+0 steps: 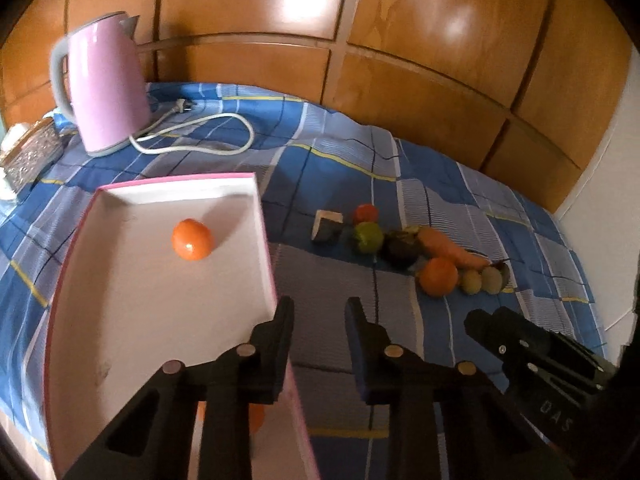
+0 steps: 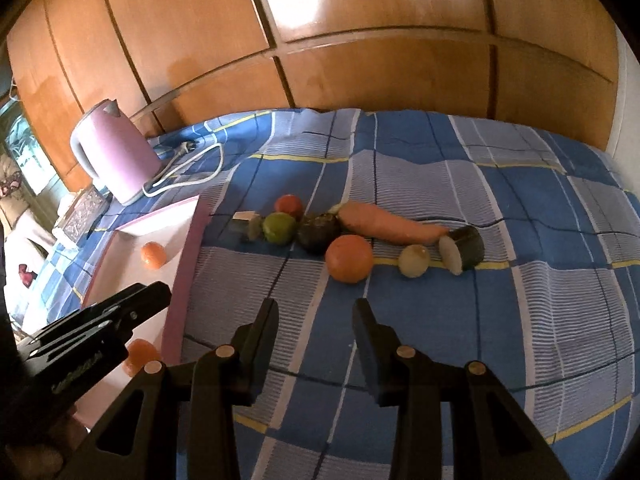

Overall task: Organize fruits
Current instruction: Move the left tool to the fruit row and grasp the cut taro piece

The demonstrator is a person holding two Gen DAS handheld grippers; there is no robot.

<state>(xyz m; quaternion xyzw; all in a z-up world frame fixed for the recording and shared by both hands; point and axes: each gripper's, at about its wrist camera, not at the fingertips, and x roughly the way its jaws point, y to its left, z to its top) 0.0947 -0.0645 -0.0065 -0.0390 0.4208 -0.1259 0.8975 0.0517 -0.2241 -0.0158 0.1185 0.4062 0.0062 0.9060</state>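
A white box with pink rim (image 1: pixel 264 240) (image 2: pixel 188 248) lies on the blue checked cloth and holds an orange fruit (image 1: pixel 192 239) (image 2: pixel 153 255); a second orange piece (image 2: pixel 138 354) shows near its front, partly hidden. On the cloth to the right lies a row: an orange (image 2: pixel 349 258) (image 1: pixel 439 276), a carrot (image 2: pixel 388 222), a green fruit (image 2: pixel 279 227), a red fruit (image 2: pixel 289 205), a dark avocado-like fruit (image 2: pixel 318 230), a pale small fruit (image 2: pixel 416 260) and a cucumber piece (image 2: pixel 464 253). My left gripper (image 1: pixel 320 312) is open over the box's right wall. My right gripper (image 2: pixel 316 314) is open, short of the orange.
A pink kettle (image 1: pixel 106 84) (image 2: pixel 116 152) with white cord (image 1: pixel 208 136) stands at the back left. A patterned box (image 1: pixel 28 156) sits at the far left. A cut wedge (image 1: pixel 326 226) lies left of the fruits. Wooden panels close the back.
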